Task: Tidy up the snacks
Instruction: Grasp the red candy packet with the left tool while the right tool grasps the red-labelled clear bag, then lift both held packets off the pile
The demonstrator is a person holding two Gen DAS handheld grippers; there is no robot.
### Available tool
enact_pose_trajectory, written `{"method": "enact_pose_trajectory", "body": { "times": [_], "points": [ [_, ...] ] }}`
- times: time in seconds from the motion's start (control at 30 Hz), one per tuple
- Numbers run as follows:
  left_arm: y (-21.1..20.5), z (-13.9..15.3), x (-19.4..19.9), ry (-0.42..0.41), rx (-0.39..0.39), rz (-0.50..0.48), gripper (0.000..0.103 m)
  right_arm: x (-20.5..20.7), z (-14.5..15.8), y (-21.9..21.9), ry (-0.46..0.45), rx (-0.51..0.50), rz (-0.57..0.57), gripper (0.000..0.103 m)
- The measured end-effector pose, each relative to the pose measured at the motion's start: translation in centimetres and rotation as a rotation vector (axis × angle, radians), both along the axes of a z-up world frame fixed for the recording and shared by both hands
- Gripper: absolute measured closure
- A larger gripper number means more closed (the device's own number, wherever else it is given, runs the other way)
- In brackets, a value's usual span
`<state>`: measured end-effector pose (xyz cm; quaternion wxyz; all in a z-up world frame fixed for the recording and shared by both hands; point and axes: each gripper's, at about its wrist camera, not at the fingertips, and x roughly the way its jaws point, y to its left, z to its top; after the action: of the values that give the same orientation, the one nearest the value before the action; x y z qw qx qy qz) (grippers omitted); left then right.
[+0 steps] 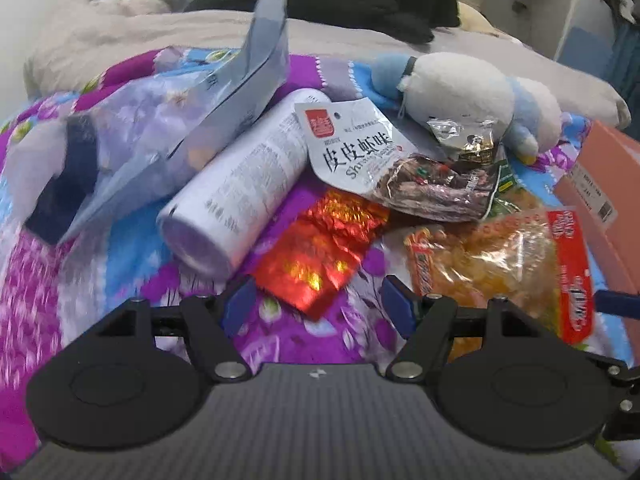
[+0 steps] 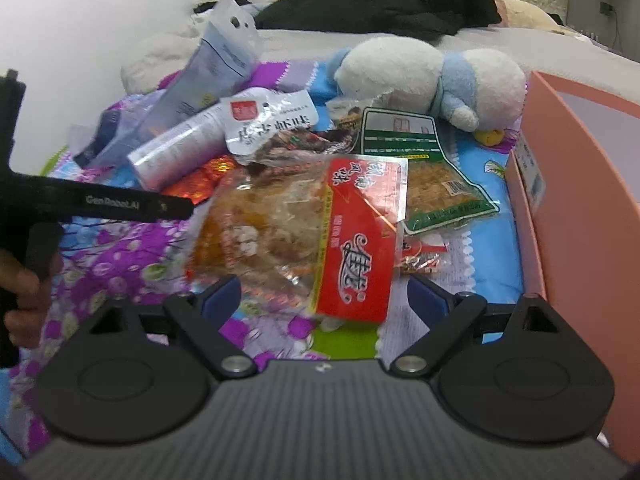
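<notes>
With both the left gripper [image 1: 318, 304] and right gripper [image 2: 324, 300] spread and empty over the bed [image 1: 280, 344], either could snag overlapping packets in the heap: one white tube [image 1: 236, 188], one red foil packet [image 1: 320, 248], one clear-and-red bag [image 2: 296, 236], one green packet [image 2: 432, 172].

Two wrist fisheyes, close, angled down over one shared snack pile [image 1: 400, 184], right view rightward.

Floral bedspread [image 1: 280, 332] carries snack packets [image 2: 288, 236], canister [image 1: 240, 188], plush toy [image 2: 432, 76].
</notes>
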<state>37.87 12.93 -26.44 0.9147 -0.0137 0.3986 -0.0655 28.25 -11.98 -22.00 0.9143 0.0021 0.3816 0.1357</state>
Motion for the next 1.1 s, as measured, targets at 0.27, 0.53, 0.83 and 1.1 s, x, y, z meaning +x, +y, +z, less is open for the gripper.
{"method": "enact_pose_trajectory", "body": {
  "times": [0.27,0.53,0.83,1.1],
  "points": [
    [-0.8,-1.8,2.4,-0.012,0.074,-0.074,0.029,2.0,-1.9,1.0,0.018,-0.002,0.054,0.010],
    [-1.4,-2.4,3.3,-0.056,0.088,-0.076,0.034,1.7,-2.2,1.5,-0.001,-0.069,0.086,0.023],
    [-1.5,-1.5,2.2,-0.044,0.064,-0.070,0.066,0.2,-1.3,0.9,0.009,-0.063,0.064,0.064],
    [-1.2,-0.5,-1.1,-0.017,0.014,-0.022,0.075,-2.1,0.1,0.4,0.029,0.017,0.060,0.081]
  ]
}}
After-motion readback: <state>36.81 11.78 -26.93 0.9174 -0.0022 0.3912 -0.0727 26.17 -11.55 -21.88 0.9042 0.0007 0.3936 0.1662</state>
